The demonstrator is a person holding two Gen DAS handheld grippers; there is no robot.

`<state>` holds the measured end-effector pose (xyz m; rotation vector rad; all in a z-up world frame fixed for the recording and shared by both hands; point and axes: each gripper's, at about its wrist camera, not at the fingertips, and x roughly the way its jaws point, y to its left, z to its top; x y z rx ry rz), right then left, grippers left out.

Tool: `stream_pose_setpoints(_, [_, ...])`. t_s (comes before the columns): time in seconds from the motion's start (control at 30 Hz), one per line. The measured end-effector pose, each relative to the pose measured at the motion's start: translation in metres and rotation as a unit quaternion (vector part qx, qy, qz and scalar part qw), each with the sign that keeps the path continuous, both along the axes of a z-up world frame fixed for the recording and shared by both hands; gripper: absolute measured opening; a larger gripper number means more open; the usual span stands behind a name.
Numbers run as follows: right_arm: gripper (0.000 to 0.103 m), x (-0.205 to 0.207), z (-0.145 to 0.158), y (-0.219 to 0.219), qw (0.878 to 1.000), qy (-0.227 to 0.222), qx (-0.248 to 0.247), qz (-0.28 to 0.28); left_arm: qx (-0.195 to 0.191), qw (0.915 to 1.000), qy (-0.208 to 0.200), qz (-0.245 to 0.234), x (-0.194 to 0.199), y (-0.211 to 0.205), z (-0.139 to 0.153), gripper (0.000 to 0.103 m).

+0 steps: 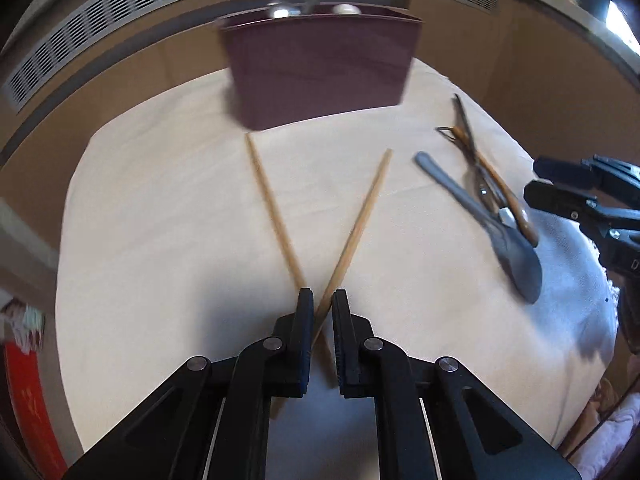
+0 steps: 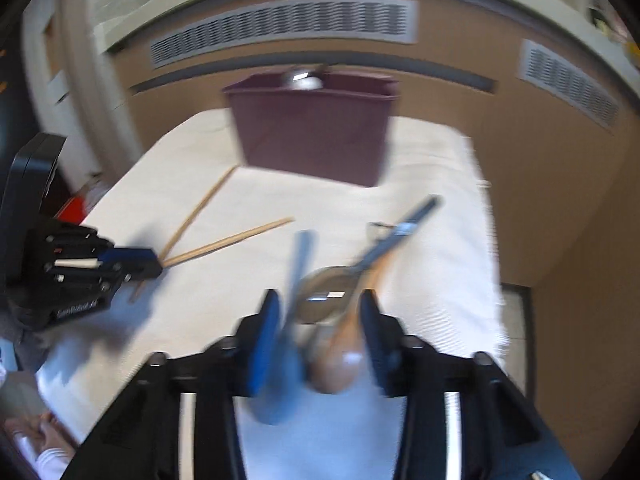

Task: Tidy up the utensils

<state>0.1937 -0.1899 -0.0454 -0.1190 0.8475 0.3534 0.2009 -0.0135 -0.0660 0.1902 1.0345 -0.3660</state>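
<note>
Clamping your left hand-held gripper (image 1: 320, 300) onto two crossed chopsticks (image 1: 362, 216) on the surface (image 1: 160, 208), you bracketed blurred spoons (image 2: 304, 328) with the right hand-held gripper (image 2: 320, 304), its grip uncertain. Next likely called for lifting toward the maroon bin (image 1: 320, 68).

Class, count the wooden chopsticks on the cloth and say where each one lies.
2. One chopstick runs from the left gripper toward the maroon bin; the other chopstick crosses it between the fingers, angling right.
</note>
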Motion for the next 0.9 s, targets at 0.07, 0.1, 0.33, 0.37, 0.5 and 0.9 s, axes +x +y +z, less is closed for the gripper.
stream_pose_setpoints(0.07, [0.02,0.01,-0.005,0.013,0.999,0.029,0.014,0.024,-0.002,0.9999,0.004,0.012,-0.006,0.013,-0.001,0.01])
stream_pose_setpoints(0.1, [0.02,0.016,-0.009,0.018,0.999,0.039,0.015,0.028,-0.005,0.9999,0.007,0.013,-0.008,0.017,-0.001,0.01])
stream_pose_setpoints(0.33, [0.018,0.04,-0.024,0.028,0.998,0.062,-0.031,-0.006,-0.031,0.9994,0.008,-0.01,-0.022,0.02,0.005,0.012])
stream_pose_setpoints(0.37, [0.018,0.038,-0.023,0.027,0.997,0.061,-0.037,-0.011,-0.037,0.9992,0.007,-0.013,-0.022,0.021,0.005,0.012])
stream_pose_setpoints(0.5, [0.018,0.035,-0.033,0.024,0.995,0.089,-0.045,-0.013,-0.043,0.9989,0.008,-0.018,-0.018,0.02,0.003,0.012])
stream_pose_setpoints(0.9, [0.008,0.015,-0.028,0.018,0.997,0.074,-0.018,0.0,0.003,0.9974,0.052,-0.05,0.032,-0.015,-0.006,0.012])
